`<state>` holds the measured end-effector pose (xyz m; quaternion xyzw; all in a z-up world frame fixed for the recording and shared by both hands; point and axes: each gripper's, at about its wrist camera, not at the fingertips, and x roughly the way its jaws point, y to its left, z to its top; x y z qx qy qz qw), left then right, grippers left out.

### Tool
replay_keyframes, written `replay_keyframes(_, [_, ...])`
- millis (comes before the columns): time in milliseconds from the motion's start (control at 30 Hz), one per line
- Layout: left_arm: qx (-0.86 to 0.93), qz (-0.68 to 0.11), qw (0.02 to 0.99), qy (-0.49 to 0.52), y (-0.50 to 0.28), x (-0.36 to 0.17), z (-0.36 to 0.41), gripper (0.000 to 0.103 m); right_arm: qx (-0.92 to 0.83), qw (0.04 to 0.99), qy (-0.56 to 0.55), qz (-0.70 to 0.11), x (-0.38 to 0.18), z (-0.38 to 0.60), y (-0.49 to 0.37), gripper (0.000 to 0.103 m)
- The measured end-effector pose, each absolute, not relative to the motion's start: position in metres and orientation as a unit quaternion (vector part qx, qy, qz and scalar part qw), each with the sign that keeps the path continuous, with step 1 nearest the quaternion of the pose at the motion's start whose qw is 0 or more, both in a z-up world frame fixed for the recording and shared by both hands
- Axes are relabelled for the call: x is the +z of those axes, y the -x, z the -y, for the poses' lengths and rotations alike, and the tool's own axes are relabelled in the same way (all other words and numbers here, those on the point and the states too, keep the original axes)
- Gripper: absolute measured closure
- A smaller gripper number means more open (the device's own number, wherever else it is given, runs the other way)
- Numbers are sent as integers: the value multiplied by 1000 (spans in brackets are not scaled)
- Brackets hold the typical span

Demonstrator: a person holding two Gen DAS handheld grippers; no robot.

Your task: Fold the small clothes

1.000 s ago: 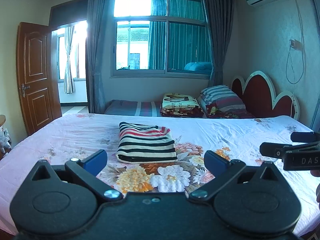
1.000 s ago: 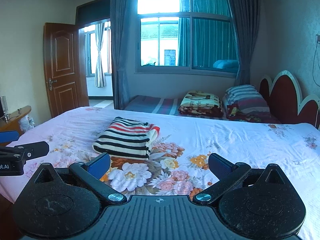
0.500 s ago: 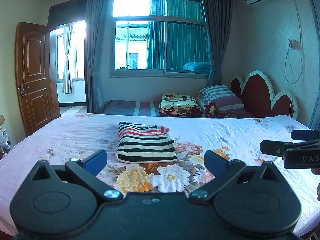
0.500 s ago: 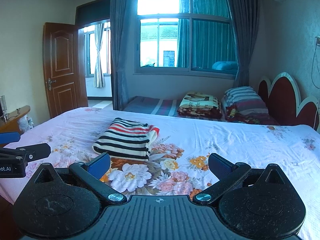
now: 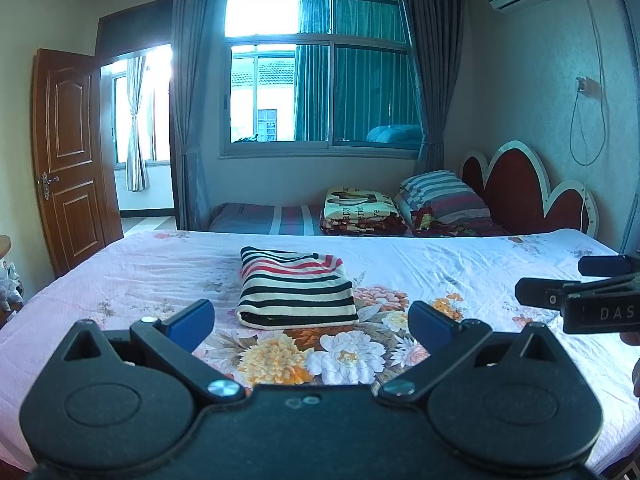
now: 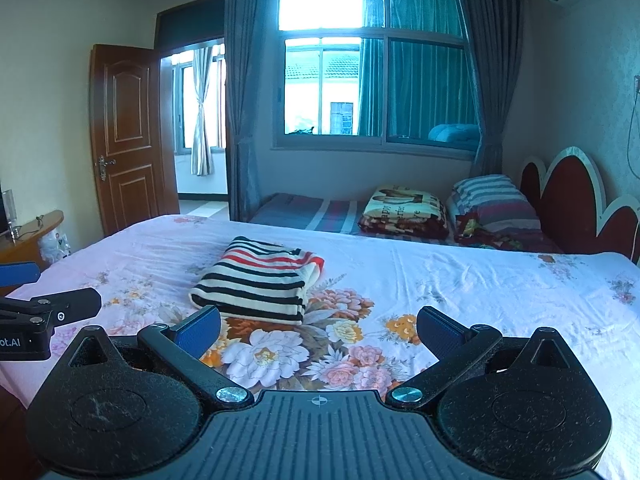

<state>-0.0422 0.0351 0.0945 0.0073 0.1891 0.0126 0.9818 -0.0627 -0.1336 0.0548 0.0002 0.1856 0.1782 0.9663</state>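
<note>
Both tongs held above the near edge of the bed, empty. Left tongs (image 5: pixel 312 320) spread wide apart, blue pads (image 5: pixel 191 320) clear of everything, aimed straight at the folded striped garment in cream, black and red knit (image 5: pixel 295 291). Right tongs (image 6: pixel 319 330) likewise spread wide, blue-padded fingers (image 6: pixel 440 334) gripping nothing, with the same garment (image 6: pixel 256 280) ahead and a little to the left. Each pair seen from the other's camera: right tongs (image 5: pixel 576 294) at the right edge of the left view, left tongs (image 6: pixel 36 304) at the left edge of the right view, both well apart from the garment.

Garment lying flat as a neat rectangle near the middle of the bed, on the pink floral bedsheet (image 5: pixel 440 272), just beyond the large printed flowers. Farther back: a striped pillow (image 5: pixel 444 196), a folded printed blanket (image 5: pixel 360 210), a red scalloped headboard (image 5: pixel 520 196), a curtained window (image 5: pixel 320 80) and an open brown wooden door (image 5: pixel 72 152).
</note>
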Motion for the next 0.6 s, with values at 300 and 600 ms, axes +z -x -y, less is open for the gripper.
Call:
replay_keyframes(300, [13, -189, 982, -7, 41, 93, -35, 1, 181, 966, 4, -186, 55, 134, 62, 0])
replay_keyframes(600, [11, -189, 982, -8, 41, 92, -34, 1, 181, 966, 7, -186, 54, 137, 61, 0])
